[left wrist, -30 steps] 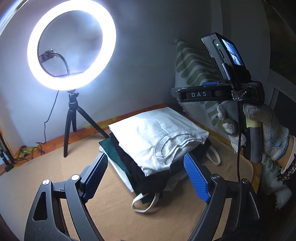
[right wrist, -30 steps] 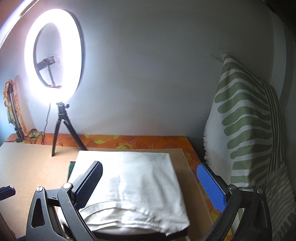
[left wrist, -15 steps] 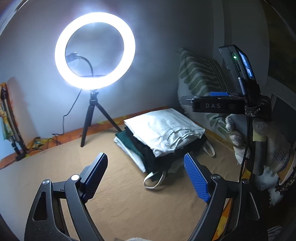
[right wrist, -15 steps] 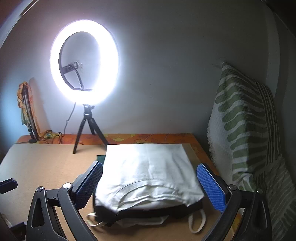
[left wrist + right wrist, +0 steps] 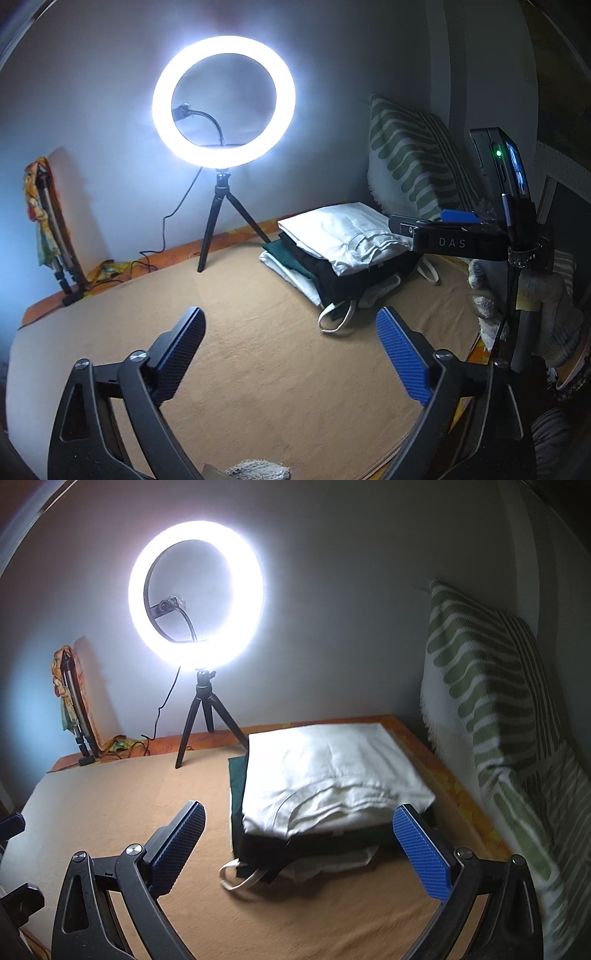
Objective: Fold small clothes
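One stack of folded clothes — two empty claws: left; right.

White top garment, tan mat – green-striped pillow, blue-padded tool

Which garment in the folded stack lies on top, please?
The white garment tops the stack; the black and dark green ones lie beneath it.
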Available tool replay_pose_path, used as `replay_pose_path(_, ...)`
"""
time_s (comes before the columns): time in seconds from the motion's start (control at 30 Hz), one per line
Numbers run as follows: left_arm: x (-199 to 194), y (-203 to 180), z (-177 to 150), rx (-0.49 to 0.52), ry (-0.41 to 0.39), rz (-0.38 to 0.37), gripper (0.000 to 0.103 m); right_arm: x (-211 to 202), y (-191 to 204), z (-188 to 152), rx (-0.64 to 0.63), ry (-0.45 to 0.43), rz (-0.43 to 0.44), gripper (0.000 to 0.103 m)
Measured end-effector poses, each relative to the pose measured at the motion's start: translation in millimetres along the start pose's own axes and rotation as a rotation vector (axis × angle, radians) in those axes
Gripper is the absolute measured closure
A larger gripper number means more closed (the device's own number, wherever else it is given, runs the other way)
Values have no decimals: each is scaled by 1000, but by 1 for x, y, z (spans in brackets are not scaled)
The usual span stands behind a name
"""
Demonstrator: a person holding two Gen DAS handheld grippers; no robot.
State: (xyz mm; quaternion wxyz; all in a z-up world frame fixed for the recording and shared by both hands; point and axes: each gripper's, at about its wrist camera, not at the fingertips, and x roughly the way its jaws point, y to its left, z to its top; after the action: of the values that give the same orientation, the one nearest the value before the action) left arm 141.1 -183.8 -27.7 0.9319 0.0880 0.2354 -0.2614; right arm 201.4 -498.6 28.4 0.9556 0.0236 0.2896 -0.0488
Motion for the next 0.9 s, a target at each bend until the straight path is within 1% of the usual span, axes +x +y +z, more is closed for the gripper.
replay_pose_path(0.1, -5, 4, -8, 0, -7, 3, 4, -2, 3, -14, 21, 1, -5, 0)
replay_pose_path(0.33, 1, 7, -29, -6, 25, -17, 3, -3, 12, -40, 32, -14, -14, 0)
replay_pose_path(0.43, 4, 8, -35, -6, 37, -16, 3, 0, 17, -44, 11, -8, -14, 0)
replay_pose_path(0.57, 8, 9, -37, 7, 44, -7, 3, 0, 24, -49, 0, -24, -24, 0)
replay_pose_path(0.73, 8, 15, -38, -15, 54, -8, 3, 2, 34, -49, -37, -36, -20, 0)
replay_pose_path(0.9, 5, 19, -38, -14, 48, 1, 3, 6, 34, -48, -12, -35, -9, 0)
